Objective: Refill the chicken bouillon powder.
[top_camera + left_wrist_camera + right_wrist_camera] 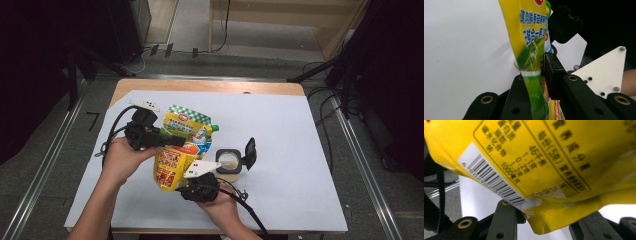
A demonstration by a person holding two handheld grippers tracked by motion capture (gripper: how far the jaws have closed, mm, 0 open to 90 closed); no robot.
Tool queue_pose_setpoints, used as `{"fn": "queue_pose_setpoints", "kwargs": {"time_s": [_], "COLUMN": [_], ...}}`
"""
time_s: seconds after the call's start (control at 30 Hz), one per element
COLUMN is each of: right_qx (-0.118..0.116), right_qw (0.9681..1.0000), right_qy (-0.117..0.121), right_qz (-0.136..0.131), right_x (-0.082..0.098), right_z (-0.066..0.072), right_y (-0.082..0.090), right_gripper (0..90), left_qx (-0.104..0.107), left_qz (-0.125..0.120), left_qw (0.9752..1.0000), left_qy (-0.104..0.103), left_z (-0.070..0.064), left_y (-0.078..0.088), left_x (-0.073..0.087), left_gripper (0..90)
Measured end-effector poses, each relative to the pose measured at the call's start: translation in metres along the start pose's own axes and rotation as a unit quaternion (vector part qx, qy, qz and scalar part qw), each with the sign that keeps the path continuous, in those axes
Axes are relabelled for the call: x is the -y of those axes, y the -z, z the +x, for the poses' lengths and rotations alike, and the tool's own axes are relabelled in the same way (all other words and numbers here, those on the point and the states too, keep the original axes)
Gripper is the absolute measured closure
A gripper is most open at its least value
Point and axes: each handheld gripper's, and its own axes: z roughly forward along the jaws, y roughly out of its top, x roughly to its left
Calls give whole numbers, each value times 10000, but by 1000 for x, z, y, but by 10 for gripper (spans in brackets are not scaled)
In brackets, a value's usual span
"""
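Note:
A yellow and green printed pouch (182, 145) hangs tilted above the white table sheet (285, 120). My left gripper (175, 139) comes in from the left and is shut on the pouch's side edge. In the left gripper view its pads (551, 72) pinch the green part of the pouch (529, 37). My right gripper (185, 181) sits under the pouch's lower end. In the right gripper view the pouch's bottom corner with the barcode (536, 157) droops between the jaws of the right gripper (551, 222). They stand wide apart, with a gap to the right jaw.
A small square container (229, 161) with tan contents stands right of the pouch, its black flip lid (249, 151) open and upright. That lid (565, 23) shows behind the pouch in the left gripper view. Dark floor, cables and stands surround the table.

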Motion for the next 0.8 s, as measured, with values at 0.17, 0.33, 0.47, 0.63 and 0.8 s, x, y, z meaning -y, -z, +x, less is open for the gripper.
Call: {"fn": "queue_pose_setpoints", "kwargs": {"time_s": [0.17,0.33,0.47,0.63,0.8], "right_qx": [-89,-156,-183,-218,-243], "right_qw": [9999,9998,9997,9997,9996], "right_qy": [53,100,141,130,120], "right_qz": [34,-9,-26,1,78], "right_x": [-2,-2,-2,-1,2], "right_z": [5,10,14,15,15], "right_y": [5,9,13,19,20], "right_gripper": [666,645,633,626,620], "left_qx": [24,-53,-83,-157,-221], "left_qz": [51,190,263,327,425], "left_qw": [10000,9997,9995,9992,9987], "left_qy": [-55,-112,-145,-163,-164], "left_z": [-5,-11,-17,-24,-26], "left_y": [-7,-16,-22,-28,-33], "left_x": [-1,-2,-3,-4,-4], "left_gripper": [829,821,813,804,805]}}
